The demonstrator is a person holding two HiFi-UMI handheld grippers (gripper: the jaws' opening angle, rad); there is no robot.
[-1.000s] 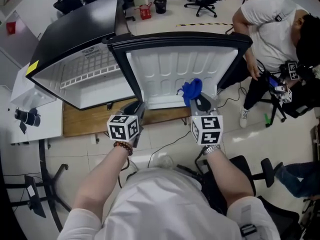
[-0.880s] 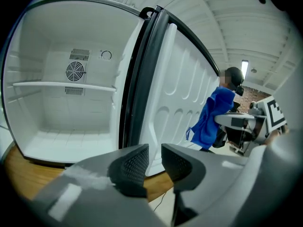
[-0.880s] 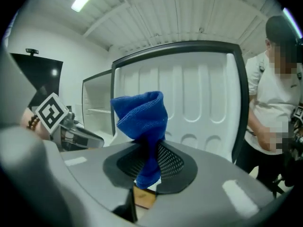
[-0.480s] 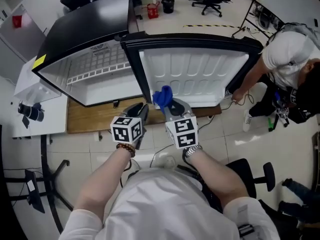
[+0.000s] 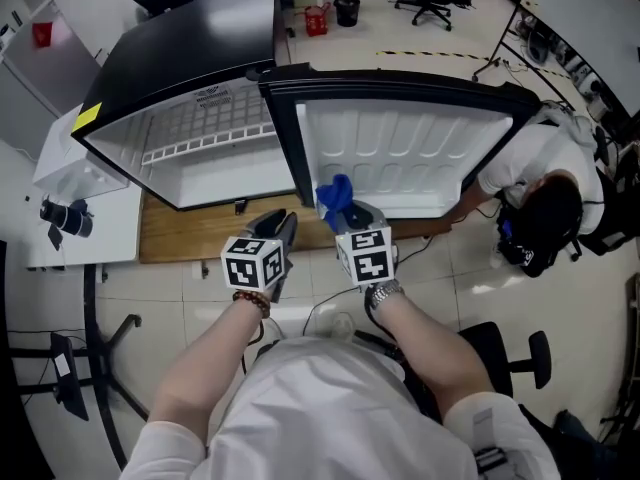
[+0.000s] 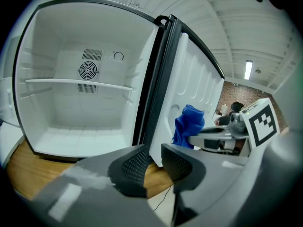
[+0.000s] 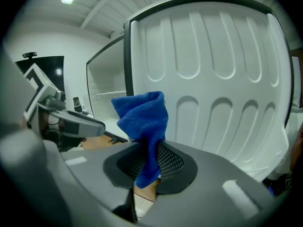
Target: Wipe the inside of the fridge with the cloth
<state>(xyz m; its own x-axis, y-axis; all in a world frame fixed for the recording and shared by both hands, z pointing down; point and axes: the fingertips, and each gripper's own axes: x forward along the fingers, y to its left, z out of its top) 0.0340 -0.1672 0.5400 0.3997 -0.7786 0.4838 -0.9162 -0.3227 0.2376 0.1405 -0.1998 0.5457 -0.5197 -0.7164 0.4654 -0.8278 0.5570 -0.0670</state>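
Note:
A small black fridge [image 5: 160,63] stands open on a wooden board, its white inside [image 6: 80,122] bare except for one shelf [image 6: 78,83]. The door [image 5: 400,158] is swung wide, white liner facing me. My right gripper [image 5: 345,211] is shut on a blue cloth [image 5: 335,196] that sticks up from the jaws [image 7: 142,117], low in front of the door's hinge side. To its left hangs my left gripper [image 5: 280,226], below the fridge's front edge. Its jaws [image 6: 155,157] are slightly apart with nothing between them. The cloth [image 6: 188,124] also shows in the left gripper view.
A person [image 5: 545,208] crouches at the door's right end, hand on its edge. The wooden board [image 5: 170,233] lies under the fridge. A white table [image 5: 60,198] with a black object stands left. An office chair [image 5: 510,343] is behind me, and a cable runs over the tiles.
My right gripper has carried the cloth left and down, from the door's middle to its hinge side. The left gripper has shifted slightly. The person at the right has bent down.

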